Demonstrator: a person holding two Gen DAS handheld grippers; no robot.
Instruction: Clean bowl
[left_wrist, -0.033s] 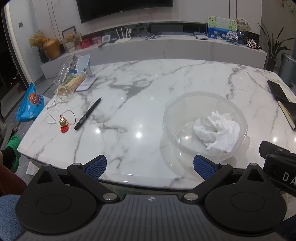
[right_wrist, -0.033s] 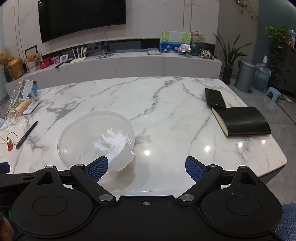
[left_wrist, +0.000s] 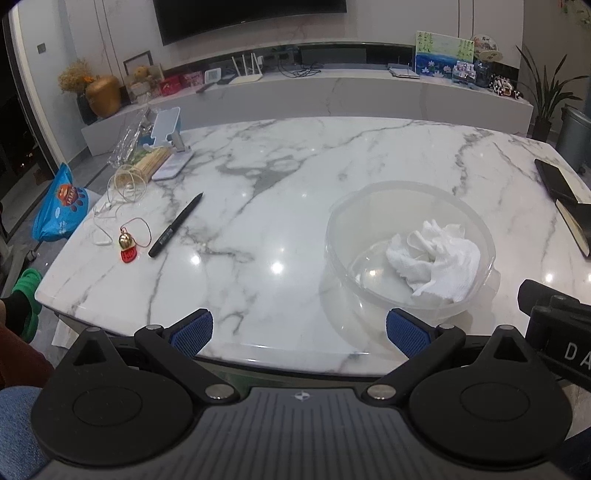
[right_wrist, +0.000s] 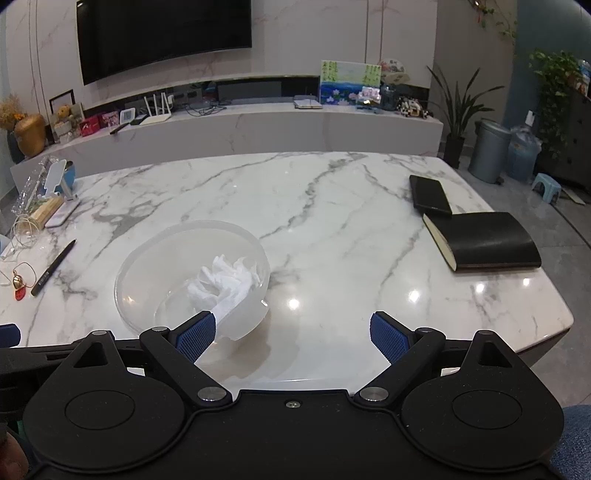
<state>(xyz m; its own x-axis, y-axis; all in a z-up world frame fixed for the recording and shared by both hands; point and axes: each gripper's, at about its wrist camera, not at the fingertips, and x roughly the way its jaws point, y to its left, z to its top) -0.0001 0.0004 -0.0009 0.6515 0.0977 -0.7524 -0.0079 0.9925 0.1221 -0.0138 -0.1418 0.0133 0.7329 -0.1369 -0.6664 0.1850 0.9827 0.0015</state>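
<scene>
On the marble table (left_wrist: 258, 177):
Bowl (left_wrist: 369, 206): clear, upright, mouth up, round with no long axis; a crumpled white cloth (left_wrist: 434, 264) lies inside.
Left gripper (left_wrist: 299, 328): wide, empty, at the near edge.
Right gripper (right_wrist: 291, 332): wide, empty.
Right view only: two black notebooks (right_wrist: 487, 240) in full.
Left view only: blue bag (left_wrist: 61, 205).
</scene>
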